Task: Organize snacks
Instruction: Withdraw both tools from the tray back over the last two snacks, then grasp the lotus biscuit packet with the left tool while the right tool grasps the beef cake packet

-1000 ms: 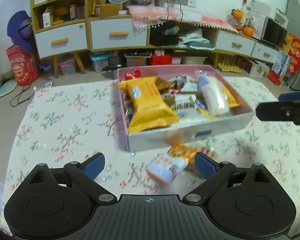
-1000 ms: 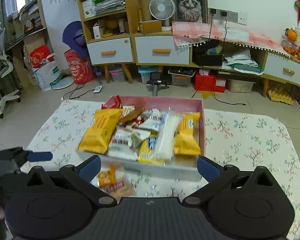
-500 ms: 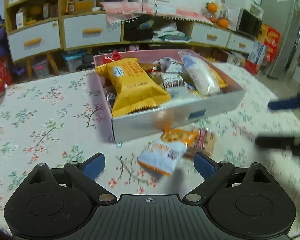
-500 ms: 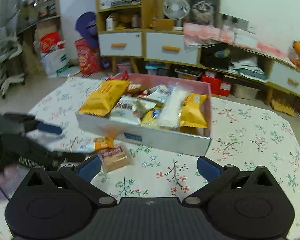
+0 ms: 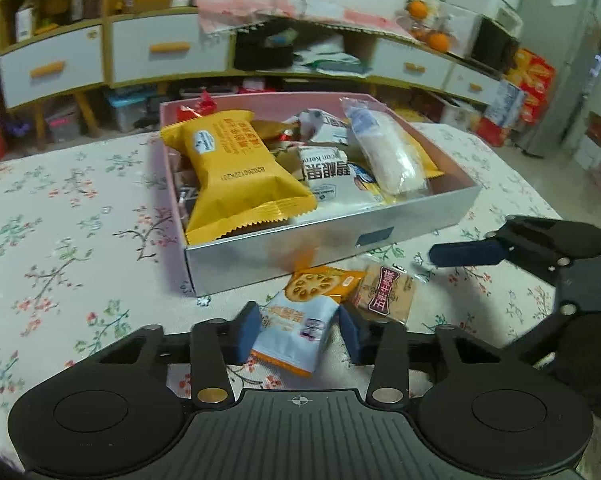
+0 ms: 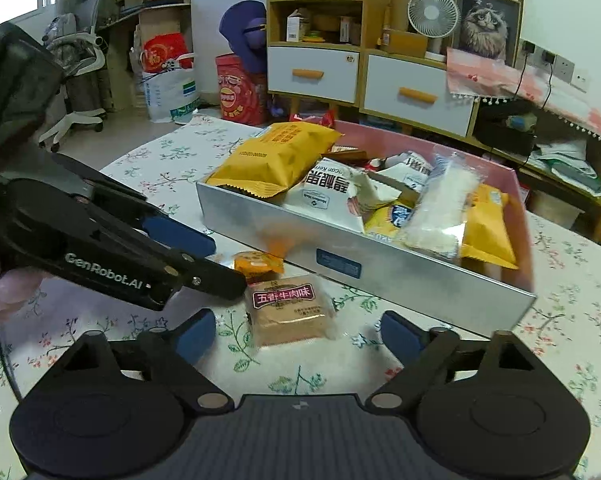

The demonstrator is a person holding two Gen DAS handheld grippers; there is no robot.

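Note:
A silver box with a pink inside holds several snack packs, among them a big yellow bag. Two loose packs lie on the cloth in front of it. A light-blue and orange cracker pack sits between the fingers of my left gripper, which are closed in to its sides. A brown pack with a red label lies beside it. My right gripper is open just in front of the brown pack.
The table has a white floral cloth. The right gripper shows in the left wrist view, and the left gripper's fingers show in the right wrist view, close together. Cabinets and floor clutter stand behind the table.
Both grippers have come down and forward to the loose packs. My left gripper's fingers have narrowed around the blue and orange pack. The right gripper stays wide open.

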